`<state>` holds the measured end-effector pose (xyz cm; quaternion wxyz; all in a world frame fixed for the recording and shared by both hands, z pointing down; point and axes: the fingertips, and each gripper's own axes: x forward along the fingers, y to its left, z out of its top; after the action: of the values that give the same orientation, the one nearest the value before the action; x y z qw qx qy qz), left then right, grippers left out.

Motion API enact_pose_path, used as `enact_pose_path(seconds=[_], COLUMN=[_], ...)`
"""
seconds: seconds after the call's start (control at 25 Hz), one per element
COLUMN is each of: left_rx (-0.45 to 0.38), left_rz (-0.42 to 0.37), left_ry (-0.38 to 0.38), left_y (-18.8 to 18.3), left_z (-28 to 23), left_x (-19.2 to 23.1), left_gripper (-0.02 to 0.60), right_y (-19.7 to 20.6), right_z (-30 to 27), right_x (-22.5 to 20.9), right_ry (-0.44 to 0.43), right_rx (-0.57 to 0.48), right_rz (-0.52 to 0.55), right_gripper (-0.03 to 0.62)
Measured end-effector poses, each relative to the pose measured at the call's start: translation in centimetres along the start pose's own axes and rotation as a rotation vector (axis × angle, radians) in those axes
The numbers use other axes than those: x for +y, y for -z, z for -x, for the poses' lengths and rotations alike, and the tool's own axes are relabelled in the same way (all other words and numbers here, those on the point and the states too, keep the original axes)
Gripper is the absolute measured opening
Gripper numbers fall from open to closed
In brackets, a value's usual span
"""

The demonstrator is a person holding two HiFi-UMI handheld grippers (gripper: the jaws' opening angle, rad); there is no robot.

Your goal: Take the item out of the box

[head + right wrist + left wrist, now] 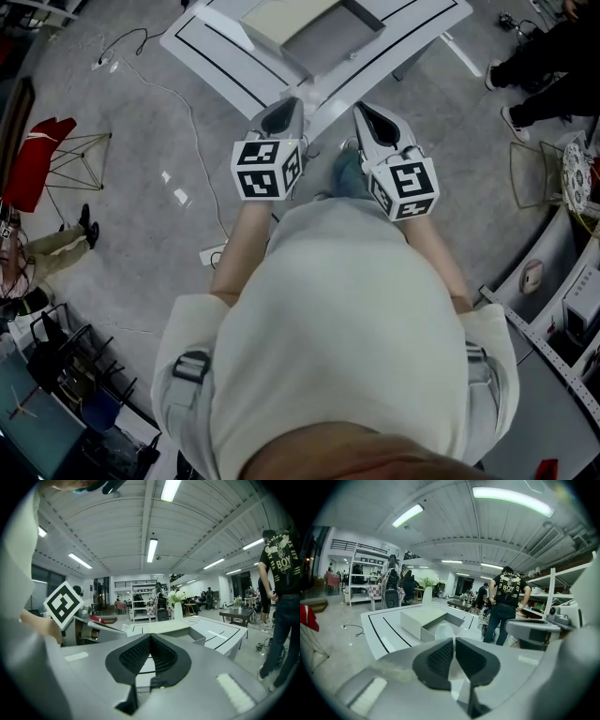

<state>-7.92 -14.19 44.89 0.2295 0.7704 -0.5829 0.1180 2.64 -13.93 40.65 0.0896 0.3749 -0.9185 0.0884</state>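
A white table (pixel 412 26) with black lines stands ahead of me. On it lies a grey box (pixel 330 39) with a cream lid (pixel 281 17) slid partly aside. The left gripper view shows the box (pixel 423 620) with a pale shape (pixel 443 631) at the near edge of its open part; I cannot tell what it is. My left gripper (pixel 281 105) and right gripper (pixel 367 111) are held side by side before my chest, short of the table's corner. The left gripper (pixel 453 639) and the right gripper (pixel 150 637) are both shut, with nothing between the pads.
A person in a black shirt and jeans (pixel 506 602) stands right of the table. A white vase with flowers (pixel 178 607) shows beyond the box. A cable (pixel 192 122) crosses the grey floor; a red chair (pixel 37 155) stands left, shelving (pixel 562 300) right.
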Motion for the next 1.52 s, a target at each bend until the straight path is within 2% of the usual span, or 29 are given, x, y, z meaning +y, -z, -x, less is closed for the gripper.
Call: enact_pose_path(seconds=[0.76,1.0,1.52], left_rx=[-0.043,-0.055,-0.058], left_rz=[0.051,0.056,0.047], left_ry=[-0.056,-0.058,-0.05], left_y=[4.8,5.2,4.8], left_z=[6.7,7.6,7.5], left_x=[-0.4,-0.7,-0.9], left_gripper=[0.018,0.018,0.018], right_y=[1.9,2.1,1.9], right_z=[3.1,3.7,3.5], right_x=[4.8,5.2,5.4], right_ry=[-0.049,-0.042,-0.037], right_rx=[-0.002,0.005,-0.003], right_rz=[0.013,0.049,0.038], right_gripper=[0.0,0.0,-0.002])
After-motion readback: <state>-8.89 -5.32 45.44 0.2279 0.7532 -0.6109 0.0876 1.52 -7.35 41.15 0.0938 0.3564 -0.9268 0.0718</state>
